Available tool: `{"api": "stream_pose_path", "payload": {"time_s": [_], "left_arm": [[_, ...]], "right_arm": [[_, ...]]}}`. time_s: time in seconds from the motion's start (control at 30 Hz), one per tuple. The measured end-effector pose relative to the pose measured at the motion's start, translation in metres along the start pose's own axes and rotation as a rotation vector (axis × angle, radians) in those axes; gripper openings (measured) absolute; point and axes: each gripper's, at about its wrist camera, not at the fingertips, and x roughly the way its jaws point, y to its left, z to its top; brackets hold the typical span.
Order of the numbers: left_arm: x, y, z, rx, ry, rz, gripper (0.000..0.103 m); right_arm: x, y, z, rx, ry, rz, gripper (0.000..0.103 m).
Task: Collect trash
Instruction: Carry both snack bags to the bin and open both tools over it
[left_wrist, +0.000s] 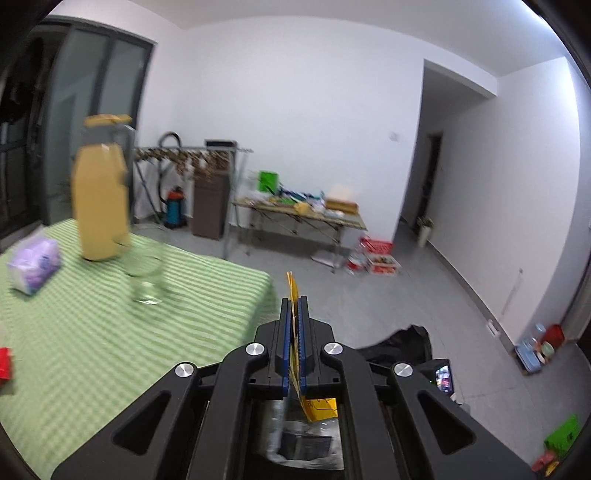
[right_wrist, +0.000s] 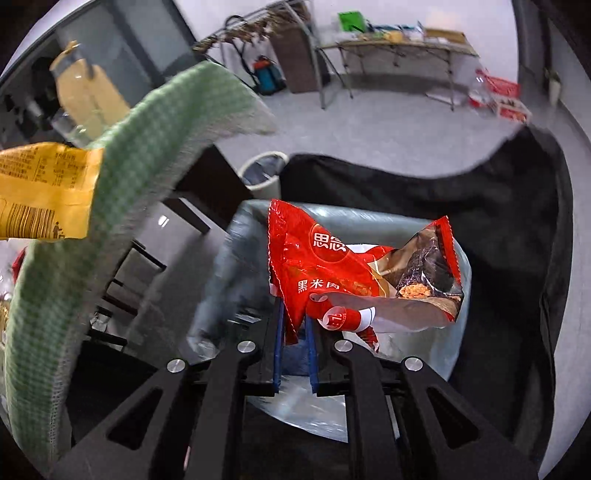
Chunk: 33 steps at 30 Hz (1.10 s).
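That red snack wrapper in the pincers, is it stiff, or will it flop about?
Probably floppy: the red wrapper sags and creases sideways from the right gripper, pinched only at its corner. It looks torn open and empty, so likely very light. Its glossy film may be slippery, so it might slide free easily.

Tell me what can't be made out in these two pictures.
- Yellow wrapper, left wrist view: clamped edge-on in the left claw, so its print is unreadable.
- Bin, right wrist view: the red wrapper in the right claw hides what is inside.
- Glass, left wrist view: motion-blurred; contents unclear.
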Motion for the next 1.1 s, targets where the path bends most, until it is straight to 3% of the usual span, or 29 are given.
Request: {"api": "stream_pose_path", "payload": {"time_s": [0.1,0.17,0.2,0.33,0.5,0.6,0.73,0.83,0.97,1.1], "left_arm": [[0.031,-0.014,-0.006,0.021,0.055,-0.028,0.0],[0.048,-0.023,-0.011,0.035,0.089,-0.031,0.0],[0.059,-0.029,-0.015,0.043,0.112,-0.027,0.0],[0.092,-0.04,-0.036,0.05,0.182,-0.039,0.0],[0.142,-0.055,-0.069,0.1,0.298,0.005,0.0],[0.169,-0.065,-0.088,0.136,0.376,0.038,0.002],[0.187,-0.071,-0.103,0.132,0.411,0.045,0.002],[0.192,-0.07,-0.108,0.126,0.422,0.07,0.029],[0.194,-0.067,-0.11,0.123,0.432,0.084,0.033],[0.189,-0.063,-0.105,0.109,0.424,0.101,0.038]], "right_arm": [[0.005,-0.013,-0.001,0.026,0.007,-0.013,0.016],[0.008,-0.026,-0.001,0.06,0.02,-0.022,0.049],[0.008,-0.032,-0.001,0.08,0.019,-0.024,0.052],[-0.006,-0.037,0.003,0.08,-0.023,-0.033,0.054],[-0.03,-0.041,0.008,0.05,-0.074,-0.052,0.056],[-0.027,-0.051,0.009,0.054,-0.052,-0.039,0.058],[-0.018,-0.059,0.012,0.082,-0.029,-0.01,0.058],[-0.008,-0.057,0.012,0.068,0.007,0.004,0.064],[0.006,-0.045,0.008,0.016,0.082,0.046,0.068],[0.003,-0.029,0.007,-0.05,0.069,0.116,0.068]]}}
